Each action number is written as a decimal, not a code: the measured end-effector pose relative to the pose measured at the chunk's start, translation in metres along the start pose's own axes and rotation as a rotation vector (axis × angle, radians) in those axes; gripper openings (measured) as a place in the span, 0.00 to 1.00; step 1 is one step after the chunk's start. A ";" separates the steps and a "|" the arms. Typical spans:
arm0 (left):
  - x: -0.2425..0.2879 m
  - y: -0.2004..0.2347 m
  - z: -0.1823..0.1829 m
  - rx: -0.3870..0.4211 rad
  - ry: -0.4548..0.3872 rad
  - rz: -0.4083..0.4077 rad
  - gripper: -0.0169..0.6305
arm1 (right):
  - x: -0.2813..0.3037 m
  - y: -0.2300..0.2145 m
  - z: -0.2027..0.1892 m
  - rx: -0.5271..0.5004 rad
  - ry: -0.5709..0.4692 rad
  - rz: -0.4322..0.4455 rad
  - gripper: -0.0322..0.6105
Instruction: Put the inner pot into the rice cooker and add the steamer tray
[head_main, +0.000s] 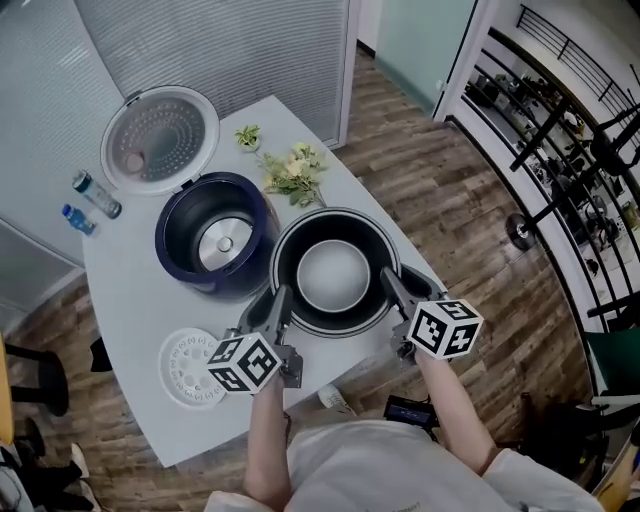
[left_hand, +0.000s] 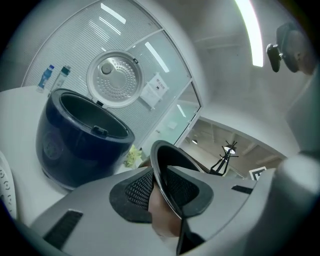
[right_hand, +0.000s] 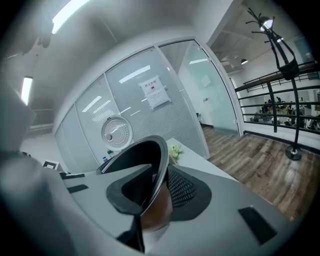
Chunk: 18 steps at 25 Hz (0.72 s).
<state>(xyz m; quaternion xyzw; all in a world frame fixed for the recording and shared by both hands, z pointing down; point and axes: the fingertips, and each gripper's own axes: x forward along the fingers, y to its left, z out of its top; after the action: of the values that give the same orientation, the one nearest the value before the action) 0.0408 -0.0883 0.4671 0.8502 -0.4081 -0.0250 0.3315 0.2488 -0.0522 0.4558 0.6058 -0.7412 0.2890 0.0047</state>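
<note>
1. Where things stand: the inner pot (head_main: 335, 275) is held between both grippers, to the right of the open rice cooker (head_main: 175, 262) and just beside it. It looks to be up off the surface (head_main: 130, 300), though the head view doesn't make that certain.
2. The left gripper (head_main: 280, 302) is clamped on the pot's near-left rim, and its own view shows the thin rim pinched between the mesh pads. The right gripper (head_main: 392, 288) does the same on the near-right rim. So both are closed on the pot, with one jaw inside the wall and one outside.
3. The step in hand is probably carrying the pot left and lowering it into the cooker. The lid (head_main: 160, 138) stands tipped back, so the opening is free.
4. Doing it well: both bites are on a thin rim on the person's side, so the far edge may want to dip. Both sides should travel at the same height, slowly.
5. The pot should be centred over the cooker's mouth before it goes down, because a tilted pot could catch on the cooker's rim.
6. The grippers shouldn't let go until the pot sits flat.
7. The steamer tray (head_main: 190, 367) lies on the surface near the left gripper, not yet picked up. The flowers (head_main: 295, 170) sit behind the pot, off the likely path.
</note>
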 end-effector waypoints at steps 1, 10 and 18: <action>-0.001 -0.003 0.006 0.008 -0.014 -0.004 0.16 | -0.001 0.002 0.006 -0.005 -0.011 0.004 0.21; -0.006 -0.026 0.052 0.055 -0.095 -0.038 0.16 | -0.008 0.026 0.055 -0.037 -0.110 0.047 0.21; -0.017 -0.032 0.085 0.083 -0.144 -0.039 0.16 | -0.005 0.049 0.081 -0.056 -0.145 0.092 0.20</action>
<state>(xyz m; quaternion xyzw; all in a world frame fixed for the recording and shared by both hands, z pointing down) 0.0240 -0.1080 0.3783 0.8670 -0.4151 -0.0755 0.2650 0.2335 -0.0782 0.3663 0.5900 -0.7746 0.2232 -0.0454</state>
